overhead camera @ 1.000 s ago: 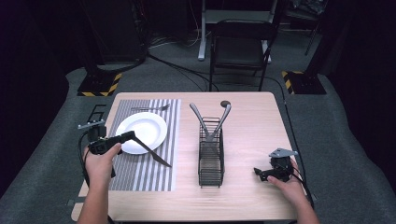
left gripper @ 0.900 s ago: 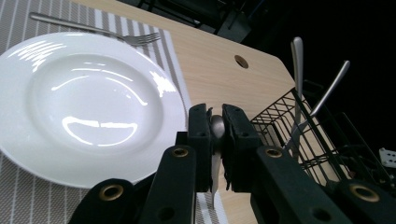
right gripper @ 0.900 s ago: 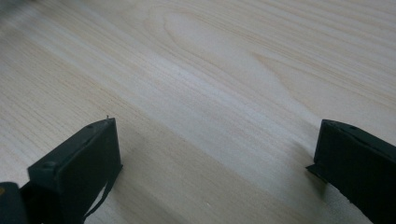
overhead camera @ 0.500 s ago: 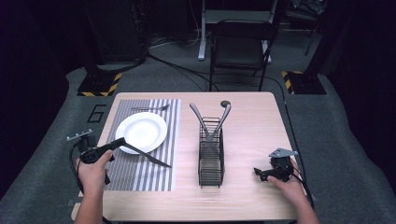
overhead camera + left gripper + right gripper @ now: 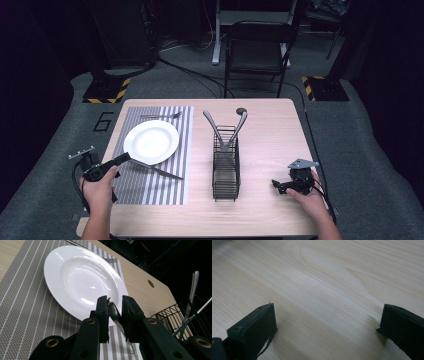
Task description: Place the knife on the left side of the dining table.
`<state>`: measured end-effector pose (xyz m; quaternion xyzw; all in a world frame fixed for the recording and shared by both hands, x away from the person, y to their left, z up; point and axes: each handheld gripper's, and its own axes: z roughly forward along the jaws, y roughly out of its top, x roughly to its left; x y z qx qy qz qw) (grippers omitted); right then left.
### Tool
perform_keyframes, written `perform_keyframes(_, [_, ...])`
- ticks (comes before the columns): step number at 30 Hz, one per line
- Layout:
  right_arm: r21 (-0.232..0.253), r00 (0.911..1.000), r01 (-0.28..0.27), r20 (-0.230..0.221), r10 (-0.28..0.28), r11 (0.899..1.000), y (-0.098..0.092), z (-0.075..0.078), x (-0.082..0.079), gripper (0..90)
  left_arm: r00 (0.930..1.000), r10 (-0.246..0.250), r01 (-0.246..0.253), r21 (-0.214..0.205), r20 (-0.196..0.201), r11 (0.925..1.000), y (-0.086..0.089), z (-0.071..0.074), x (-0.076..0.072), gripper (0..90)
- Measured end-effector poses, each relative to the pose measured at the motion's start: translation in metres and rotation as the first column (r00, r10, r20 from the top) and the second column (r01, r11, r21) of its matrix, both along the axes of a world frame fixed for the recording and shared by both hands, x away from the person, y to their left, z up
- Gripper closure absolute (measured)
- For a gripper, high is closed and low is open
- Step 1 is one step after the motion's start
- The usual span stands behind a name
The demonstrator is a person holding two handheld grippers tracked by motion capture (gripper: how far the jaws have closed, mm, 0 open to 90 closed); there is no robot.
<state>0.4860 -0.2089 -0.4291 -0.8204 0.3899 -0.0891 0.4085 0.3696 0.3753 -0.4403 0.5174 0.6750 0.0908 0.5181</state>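
A table knife (image 5: 160,171) lies on the striped placemat (image 5: 150,192), just near and right of the white plate (image 5: 151,142). My left gripper (image 5: 126,158) sits at the mat's left edge, around the knife's handle end. In the left gripper view the handle (image 5: 115,315) runs between the two pads (image 5: 102,312) with a gap showing; the jaws (image 5: 115,300) have just been opening and stand open. The plate (image 5: 80,282) fills the space beyond them. My right gripper (image 5: 276,186) rests on the table at the near right, its jaws (image 5: 328,322) wide open over bare wood.
A black wire basket (image 5: 226,167) stands mid-table with a grey utensil (image 5: 214,126) and a spoon (image 5: 240,124) leaning out of it. A fork (image 5: 160,116) lies on the mat beyond the plate. A small hole (image 5: 241,110) marks the far tabletop. A chair (image 5: 257,55) stands behind.
My left hand has sunk and drawn back toward the near-left edge of the table. The knife has settled onto the mat by the plate. The right hand has stayed still.
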Motion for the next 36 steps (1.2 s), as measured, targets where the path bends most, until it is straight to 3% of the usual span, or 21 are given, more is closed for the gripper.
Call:
perform_keyframes(16, [0.002, 1.0000, 0.003, 0.000, -0.003, 1.000, 0.000, 0.000, 0.000, 0.0, 0.9991, 0.040, -0.040, -0.041, -0.014, 0.9984, 0.012, -0.022, -0.003, 73.6])
perform_keyframes(36, [0.004, 1.0000, 0.004, 0.001, -0.004, 1.000, 0.000, 0.000, 0.000, 0.0, 0.9958, 0.067, -0.072, -0.087, -0.063, 0.9936, 0.029, -0.062, 0.002, 70.1])
